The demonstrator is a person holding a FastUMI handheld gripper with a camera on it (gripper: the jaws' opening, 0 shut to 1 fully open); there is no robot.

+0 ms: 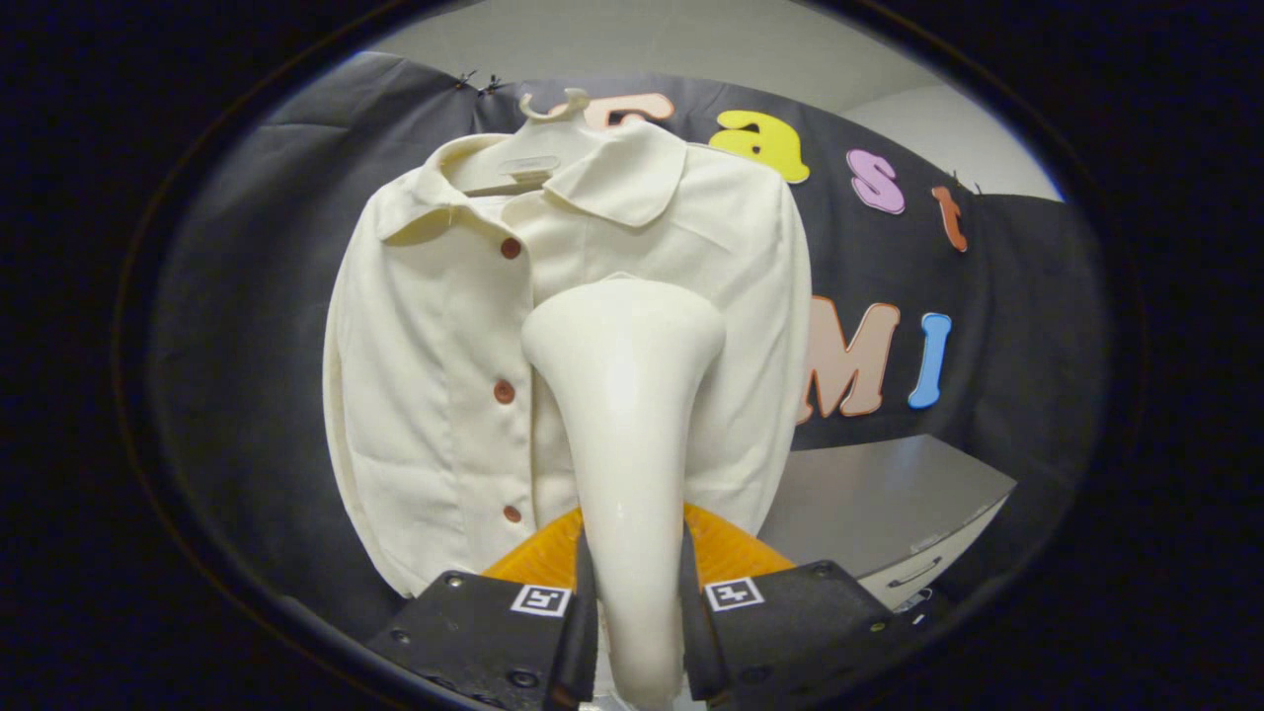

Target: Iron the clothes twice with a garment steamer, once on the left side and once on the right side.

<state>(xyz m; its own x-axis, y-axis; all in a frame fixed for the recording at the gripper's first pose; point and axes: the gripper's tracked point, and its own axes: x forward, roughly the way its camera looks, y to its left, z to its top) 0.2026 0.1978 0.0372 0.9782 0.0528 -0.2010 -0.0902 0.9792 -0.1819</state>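
A cream shirt (434, 395) with brown buttons hangs on a pale hanger (538, 163) against the dark booth wall. My gripper (637, 612) is shut on the white garment steamer (627, 395), both fingers pressing its handle. The steamer's wide head points up and forward, in front of the shirt's right half just right of the button line. Whether the head touches the cloth I cannot tell. An orange part of the steamer (538, 553) shows just beyond the fingers, on both sides of the handle.
A grey cabinet (889, 504) with a drawer handle stands low to the right of the shirt. The dark cloth wall runs behind everything.
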